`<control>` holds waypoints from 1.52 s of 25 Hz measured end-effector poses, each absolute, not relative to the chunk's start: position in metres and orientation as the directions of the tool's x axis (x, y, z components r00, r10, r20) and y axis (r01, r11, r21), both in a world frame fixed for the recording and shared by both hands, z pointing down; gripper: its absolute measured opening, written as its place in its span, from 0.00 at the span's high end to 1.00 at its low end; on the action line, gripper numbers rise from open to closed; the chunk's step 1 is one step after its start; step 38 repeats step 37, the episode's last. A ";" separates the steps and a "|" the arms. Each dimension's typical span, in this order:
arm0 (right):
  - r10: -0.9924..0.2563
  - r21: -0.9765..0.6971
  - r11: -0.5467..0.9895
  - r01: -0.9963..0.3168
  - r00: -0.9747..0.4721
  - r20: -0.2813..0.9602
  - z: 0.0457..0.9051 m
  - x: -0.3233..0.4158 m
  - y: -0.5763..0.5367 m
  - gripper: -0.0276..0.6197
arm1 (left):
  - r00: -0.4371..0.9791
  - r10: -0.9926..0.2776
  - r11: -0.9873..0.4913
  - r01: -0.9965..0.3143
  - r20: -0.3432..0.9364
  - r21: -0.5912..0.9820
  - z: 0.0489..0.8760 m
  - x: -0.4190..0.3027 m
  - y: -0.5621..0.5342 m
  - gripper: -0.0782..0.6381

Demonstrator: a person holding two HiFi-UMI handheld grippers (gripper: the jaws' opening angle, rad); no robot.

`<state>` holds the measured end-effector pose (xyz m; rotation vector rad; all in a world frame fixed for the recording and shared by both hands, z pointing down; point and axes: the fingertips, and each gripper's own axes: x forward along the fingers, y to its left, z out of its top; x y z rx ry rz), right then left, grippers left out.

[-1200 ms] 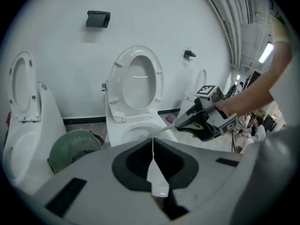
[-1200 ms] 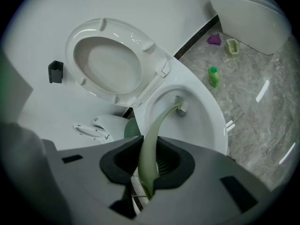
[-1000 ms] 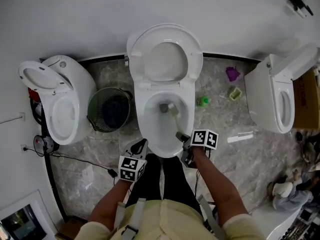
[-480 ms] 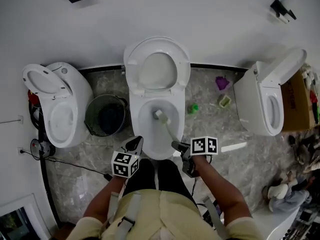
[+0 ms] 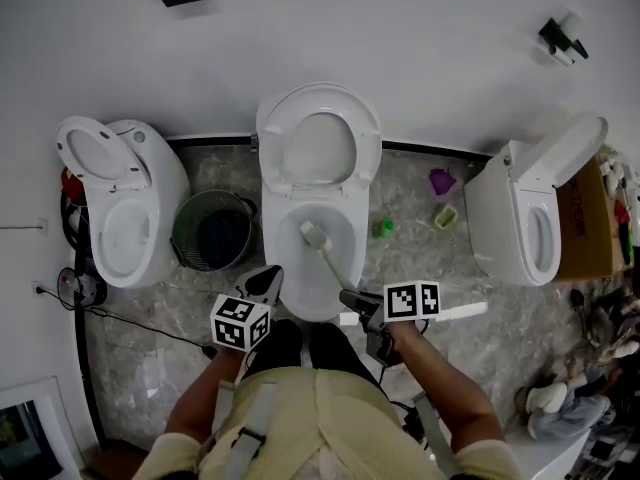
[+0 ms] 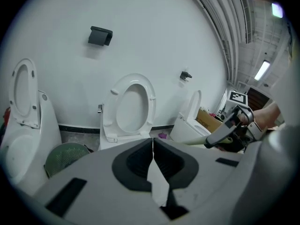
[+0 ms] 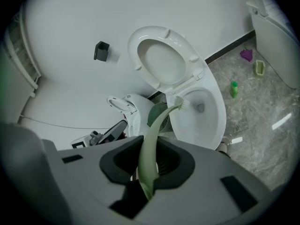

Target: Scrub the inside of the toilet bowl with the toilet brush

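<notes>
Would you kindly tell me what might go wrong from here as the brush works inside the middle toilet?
The right gripper holds the toilet brush by the end of its thin, curved handle; hard pressing may twist it.
The brush head is inside the toilet bowl and the person's legs stand right at its front, so a brisk stroke may splash them.
The shut, empty left gripper sits near the front rim and may get bumped.

Left gripper closed; right gripper clamped.

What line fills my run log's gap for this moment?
right gripper: shut on toilet brush | brush head: in toilet bowl | left gripper: shut, empty
</notes>
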<state>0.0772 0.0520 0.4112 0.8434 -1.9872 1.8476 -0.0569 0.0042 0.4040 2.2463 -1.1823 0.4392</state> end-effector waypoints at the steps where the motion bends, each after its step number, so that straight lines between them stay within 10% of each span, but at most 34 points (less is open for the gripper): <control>1: -0.210 -0.802 0.010 -0.597 -0.785 0.582 0.409 0.075 0.053 0.83 | 0.555 -0.654 -0.451 -0.832 0.515 0.323 0.400 -0.058 0.004 0.87; 38: -0.175 -0.818 0.083 -0.569 -0.817 0.550 0.371 0.040 0.062 0.83 | 0.544 -0.693 -0.427 -0.838 0.473 0.339 0.377 -0.075 0.009 0.87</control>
